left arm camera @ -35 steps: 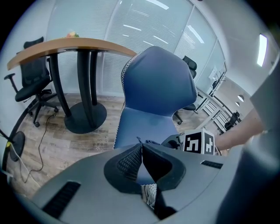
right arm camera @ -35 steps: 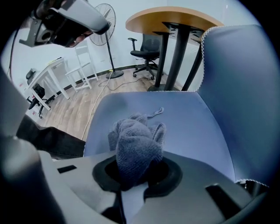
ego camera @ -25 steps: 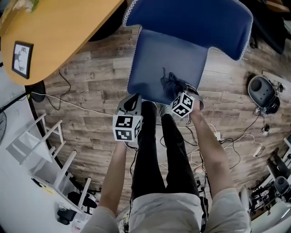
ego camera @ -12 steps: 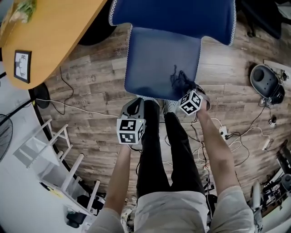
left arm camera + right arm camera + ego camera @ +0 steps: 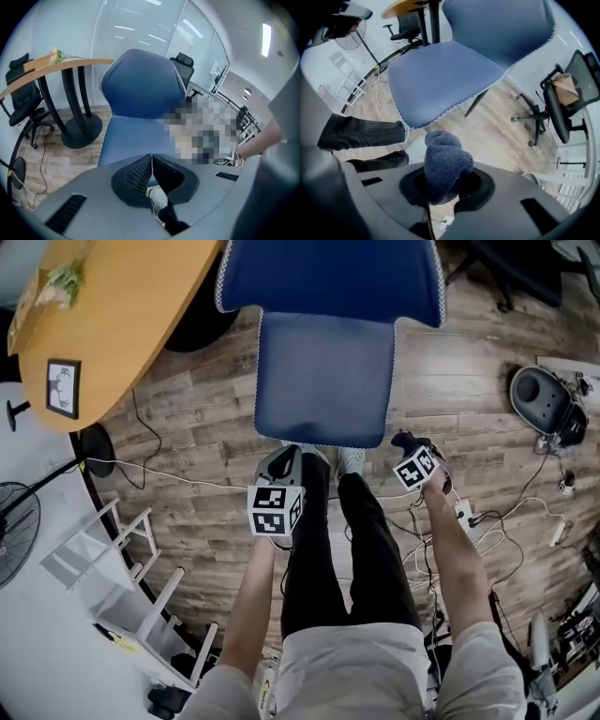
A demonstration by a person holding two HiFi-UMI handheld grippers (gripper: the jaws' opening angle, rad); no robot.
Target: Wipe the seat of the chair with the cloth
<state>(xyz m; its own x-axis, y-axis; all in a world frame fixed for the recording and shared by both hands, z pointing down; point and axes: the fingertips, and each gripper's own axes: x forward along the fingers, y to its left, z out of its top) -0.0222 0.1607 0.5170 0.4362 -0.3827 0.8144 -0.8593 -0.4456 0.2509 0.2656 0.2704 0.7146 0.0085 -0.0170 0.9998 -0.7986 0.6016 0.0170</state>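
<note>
One dark blue knitted cloth point(image 5: 443, 164), pinched in the right gripper point(image 5: 406, 444), bunched over its fingertips. Hangs off the chair seat point(image 5: 323, 381), just beside its front corner on the person's right, above the wooden floor point(image 5: 469, 399). Left gripper point(image 5: 151, 174) pressed together on nothing, near the seat's front edge. Probably between strokes or finished; next calls for lowering the cloth onto the seat.

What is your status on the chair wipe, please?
Right gripper shut on cloth, just off the seat. Left gripper shut, empty. Nothing blocking.
</note>
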